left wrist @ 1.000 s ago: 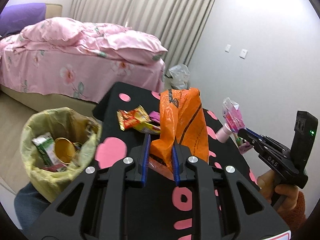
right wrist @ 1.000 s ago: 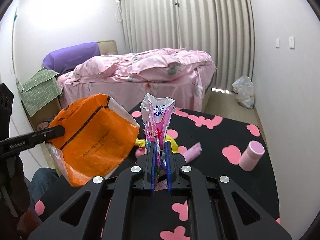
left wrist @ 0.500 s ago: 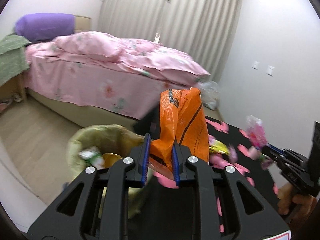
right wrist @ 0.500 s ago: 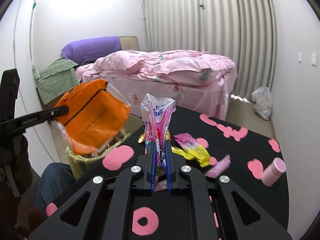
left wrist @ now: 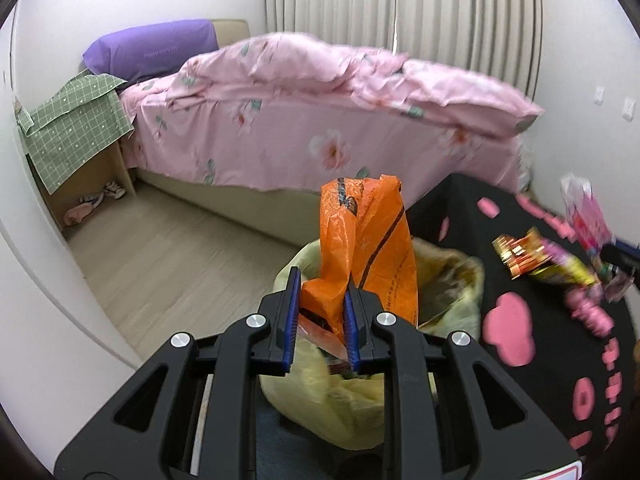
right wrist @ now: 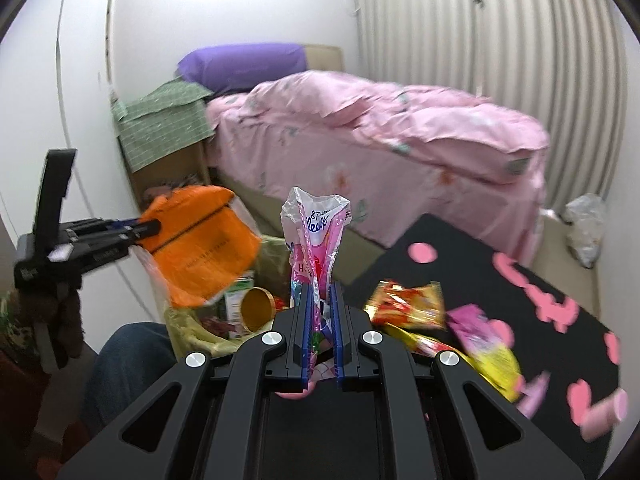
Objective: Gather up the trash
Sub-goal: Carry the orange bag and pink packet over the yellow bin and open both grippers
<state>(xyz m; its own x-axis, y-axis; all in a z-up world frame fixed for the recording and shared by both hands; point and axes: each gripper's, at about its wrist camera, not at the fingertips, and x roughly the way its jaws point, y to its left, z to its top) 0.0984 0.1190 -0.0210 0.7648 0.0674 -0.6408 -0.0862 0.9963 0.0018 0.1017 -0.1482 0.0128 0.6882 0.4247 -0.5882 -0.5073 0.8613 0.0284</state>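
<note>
A crumpled orange plastic bag with black lines and print stands upright, pinched at its lower edge, directly above a bin lined with a pale yellow plastic bag that sits beside the black table with pink shapes. Inside the bin lie a green carton and a round gold lid. A crinkled pink-and-white plastic wrapper with blue lettering is held upright near the table's edge. On the table lie a red-and-gold foil snack packet, a yellow wrapper, a small magenta packet and, blurred, a pink cylinder near the right edge.
</note>
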